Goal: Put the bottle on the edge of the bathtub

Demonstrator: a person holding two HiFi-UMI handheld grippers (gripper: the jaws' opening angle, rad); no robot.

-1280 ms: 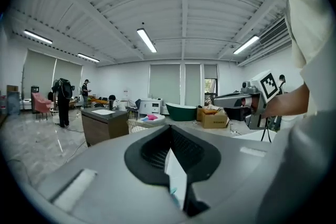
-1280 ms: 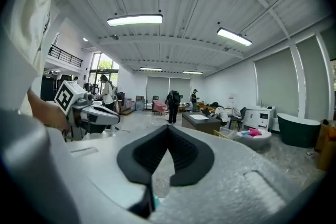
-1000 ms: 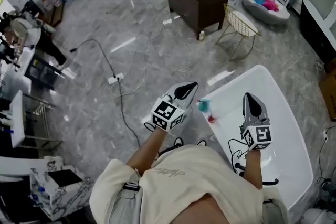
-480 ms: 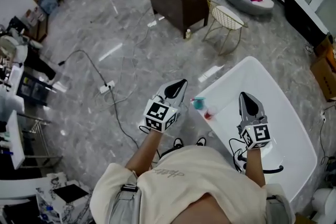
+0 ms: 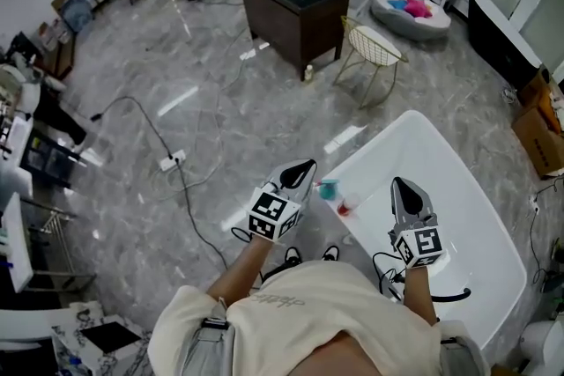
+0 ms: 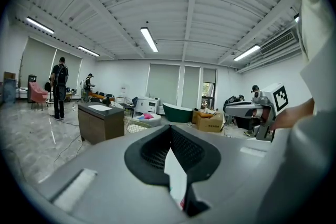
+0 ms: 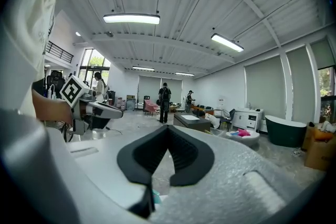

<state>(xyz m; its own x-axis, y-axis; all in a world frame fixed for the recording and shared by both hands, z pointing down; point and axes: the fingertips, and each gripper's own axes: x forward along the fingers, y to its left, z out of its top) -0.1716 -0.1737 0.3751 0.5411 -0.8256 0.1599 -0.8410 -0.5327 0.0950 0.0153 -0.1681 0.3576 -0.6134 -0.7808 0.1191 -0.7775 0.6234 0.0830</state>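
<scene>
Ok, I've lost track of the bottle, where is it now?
In the head view the bottle sits at the white bathtub's left rim, between the left gripper and the right gripper, nearer the left.

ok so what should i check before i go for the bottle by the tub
1. Is the bottle in sight: ok. It stands at the near end of the bathtub, between the two grippers.
2. Is the left gripper empty: ok. There is nothing between its jaws.
3. Is the right gripper empty: ok. It holds nothing.
4. Are the jaws open for a grasp: not ok. Both grippers are shut.
5. Is the bottle already on the rim: cannot tell. The head view does not separate rim from basin at that spot.
</scene>
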